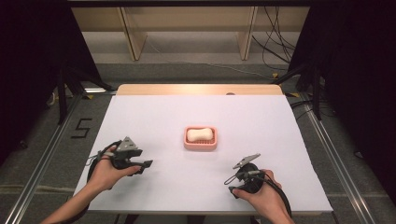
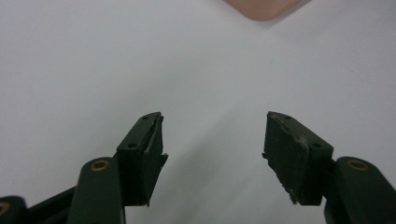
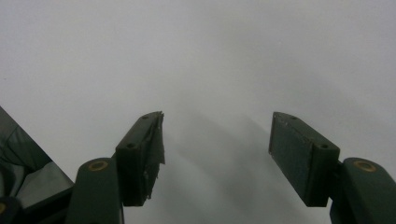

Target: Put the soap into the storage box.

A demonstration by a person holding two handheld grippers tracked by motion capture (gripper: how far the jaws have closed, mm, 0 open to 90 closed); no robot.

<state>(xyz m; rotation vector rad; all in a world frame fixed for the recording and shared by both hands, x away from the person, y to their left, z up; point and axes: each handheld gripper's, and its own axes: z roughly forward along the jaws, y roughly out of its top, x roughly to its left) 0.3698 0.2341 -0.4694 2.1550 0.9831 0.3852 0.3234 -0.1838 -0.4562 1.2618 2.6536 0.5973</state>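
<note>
Soap, a pale oblong bar [image 1: 200,134], lies in a pink rectangular soap dish [image 1: 201,145] near the middle of the white-covered bench [image 1: 154,112], well apart from both grippers. The bar rests lengthwise inside the dish's raised rim, which keeps it from sliding; it looks settled there, so the placing step seems done.

The left gripper [image 1: 145,164] sits low over the bench at the person's left, its nose turned toward the dish. In the left gripper view its jaws stand apart with nothing between them, only bare white surface, and a corner of the pink dish [image 2: 264,9] peeks in at the top edge. That empty, spread stance fits a hand that has no load and is clear of the dish.

The right gripper [image 1: 240,164] rests near the front edge on the person's right, held in the right hand [image 1: 261,193]. The right gripper view shows its jaws apart too, empty above the white sheet, apparently parked out of the way while the other hand works.
</note>
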